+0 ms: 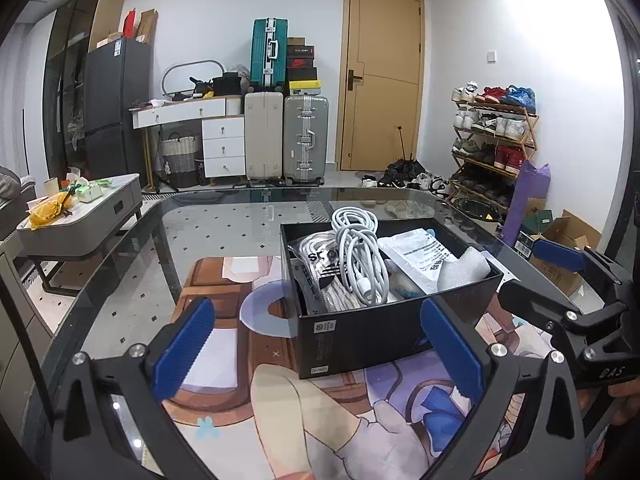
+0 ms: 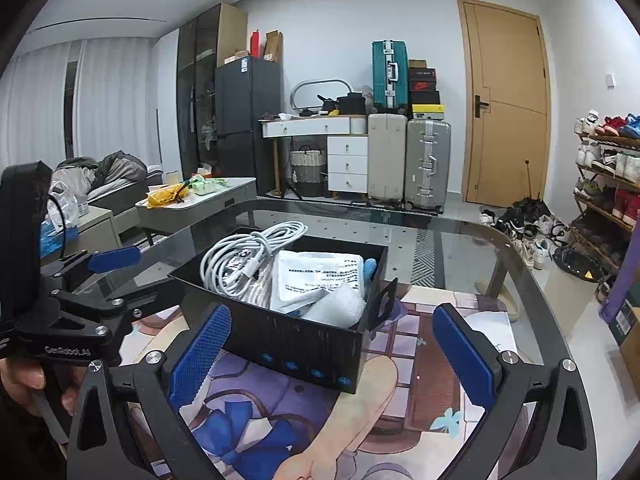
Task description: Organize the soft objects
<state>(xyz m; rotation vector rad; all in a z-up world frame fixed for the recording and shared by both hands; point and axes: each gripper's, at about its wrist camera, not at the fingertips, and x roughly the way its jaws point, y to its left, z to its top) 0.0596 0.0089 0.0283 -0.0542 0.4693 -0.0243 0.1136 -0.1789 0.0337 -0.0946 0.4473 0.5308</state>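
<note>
A black open box (image 1: 368,332) (image 2: 296,340) stands on the printed mat on the glass table. It holds a coiled white cable (image 1: 360,256) (image 2: 244,256), a white printed pouch (image 1: 420,256) (image 2: 320,276), white foam wrap (image 1: 464,268) (image 2: 336,304) and a clear bag with black lettering (image 1: 320,260). My left gripper (image 1: 320,356) is open and empty, just in front of the box. My right gripper (image 2: 332,356) is open and empty, its jaws either side of the box's near corner. Each gripper shows in the other's view, the right one (image 1: 560,280) and the left one (image 2: 100,280).
The glass table (image 1: 224,216) carries a cartoon-print mat (image 1: 248,364). Beyond it are a low grey table with clutter (image 1: 80,216), suitcases (image 1: 288,140), a white desk, a wooden door and a shoe rack (image 1: 492,136). Cardboard boxes (image 1: 560,248) lie on the floor at right.
</note>
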